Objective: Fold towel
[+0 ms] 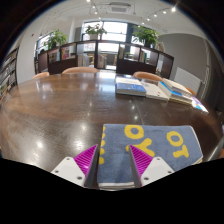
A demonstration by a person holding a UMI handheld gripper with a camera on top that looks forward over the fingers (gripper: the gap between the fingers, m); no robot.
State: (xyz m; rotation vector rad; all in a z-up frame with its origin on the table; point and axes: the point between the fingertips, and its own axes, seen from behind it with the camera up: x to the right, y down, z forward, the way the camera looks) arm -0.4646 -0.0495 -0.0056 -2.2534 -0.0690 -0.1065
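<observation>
A blue-grey towel [150, 142] with yellow letters lies on the brown wooden table [60, 105], just ahead of the fingers and spreading off to their right. One strip of it, ending in a pale hem, reaches back between the two fingers and fills the gap from pad to pad. My gripper [115, 162] is open, low over the table, with the magenta pads [88, 158] either side of that strip. The towel rests on the table.
A few books and papers [152, 88] lie on the far right part of the table. Chairs [80, 70] stand along its far edge, with shelves, potted plants [95, 32] and windows behind.
</observation>
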